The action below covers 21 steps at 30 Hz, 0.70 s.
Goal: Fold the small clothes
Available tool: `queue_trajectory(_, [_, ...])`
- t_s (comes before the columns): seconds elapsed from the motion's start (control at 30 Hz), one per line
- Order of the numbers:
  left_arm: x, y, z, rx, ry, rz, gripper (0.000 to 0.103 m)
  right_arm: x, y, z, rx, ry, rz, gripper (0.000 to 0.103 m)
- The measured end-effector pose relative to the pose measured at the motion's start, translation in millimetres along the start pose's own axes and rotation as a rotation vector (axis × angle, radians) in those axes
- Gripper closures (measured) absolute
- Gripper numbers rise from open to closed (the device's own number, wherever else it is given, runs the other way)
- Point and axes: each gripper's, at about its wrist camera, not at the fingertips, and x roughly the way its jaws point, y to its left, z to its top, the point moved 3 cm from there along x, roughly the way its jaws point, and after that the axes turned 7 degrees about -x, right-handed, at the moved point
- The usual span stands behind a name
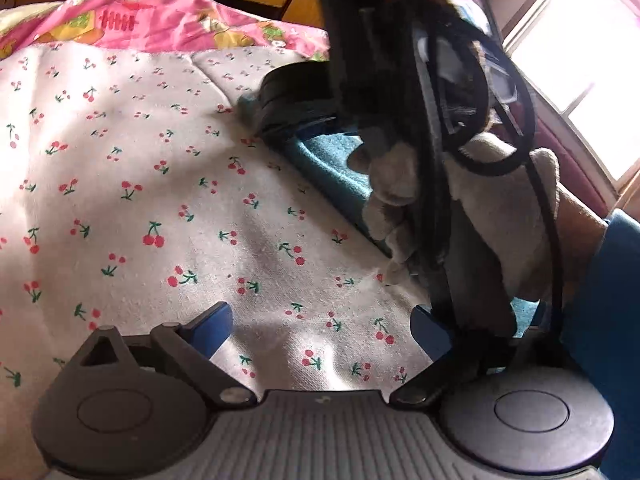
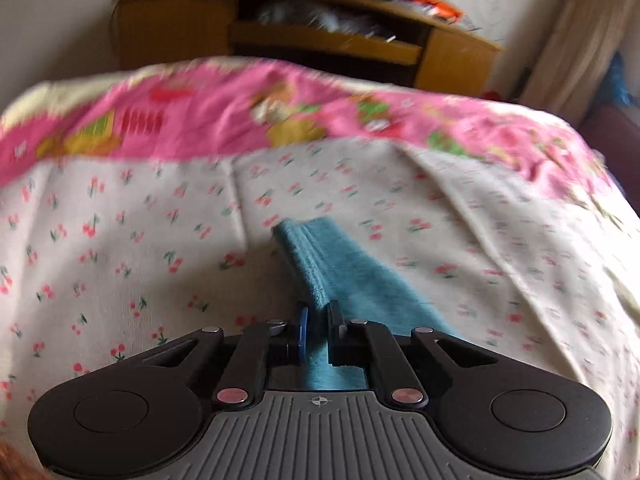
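Observation:
A small teal fleece garment lies on a white cherry-print sheet. My right gripper is shut on the garment's near folded edge, which runs away from the jaws. In the left wrist view the teal garment shows under the right gripper's black body, held by a gloved hand. My left gripper is open and empty just above the cherry sheet, left of the garment.
A pink patterned blanket lies across the far side of the bed. A wooden shelf unit stands behind it. A bright window is at the right. The right wrist view is motion-blurred.

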Motion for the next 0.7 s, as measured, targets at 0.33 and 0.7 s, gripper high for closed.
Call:
queue_trajectory(0.33, [-9.1,-32.9,-24.6,0.176,-0.066,-0.030,0.000,-178.2,-119.9,-77.5,0.421,-0.214,-0.218,0.097])
queue_trajectory(0.7, [-26.9,-106.2,-62.3,0.441,-0.033,-0.119,0.000,-337.5,-175.5,-318.2,0.974,-0.340,-0.546,0.097])
